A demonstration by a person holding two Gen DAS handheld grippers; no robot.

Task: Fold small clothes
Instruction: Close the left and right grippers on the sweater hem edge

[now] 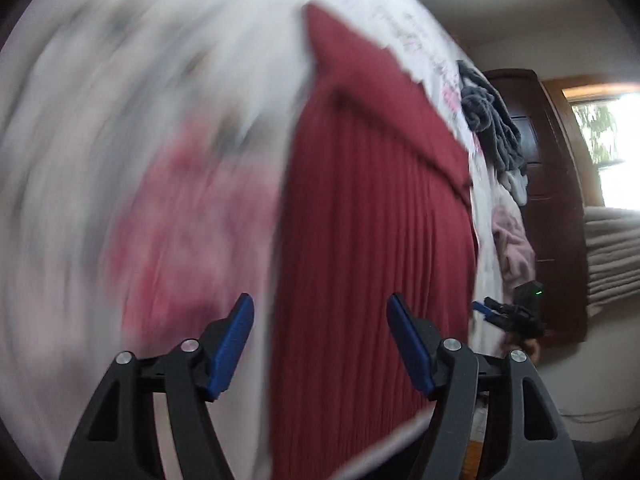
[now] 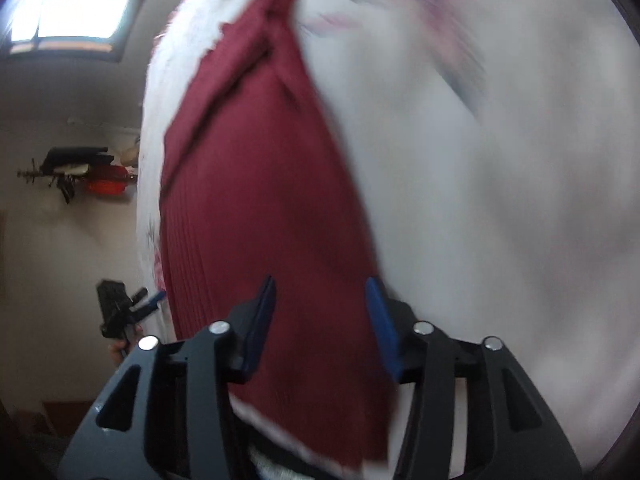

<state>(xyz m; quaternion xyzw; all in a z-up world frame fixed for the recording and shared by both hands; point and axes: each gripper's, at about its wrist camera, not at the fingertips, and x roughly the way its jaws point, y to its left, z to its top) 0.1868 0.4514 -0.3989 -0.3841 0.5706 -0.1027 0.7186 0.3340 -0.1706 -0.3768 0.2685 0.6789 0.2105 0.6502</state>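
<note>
Free room and obstacles. A dark red ribbed garment (image 1: 372,240) lies spread on a white patterned sheet (image 1: 120,100); both views are blurred. The left gripper (image 1: 320,344) and the right gripper (image 2: 320,320) each stand with jaws apart above the red cloth, nothing between the pads. Along one edge of the sheet, grey clothes (image 1: 492,120) and a pink garment (image 1: 514,244) are piled. The rest of the sheet lies bare.

Daylight comes from a blown-out bright window (image 1: 612,152), glaring white. Heavy motion blur smears the white patterned bed sheet (image 1: 120,120) in both views. Fisheye curvature bends and darkens the edges.
</note>
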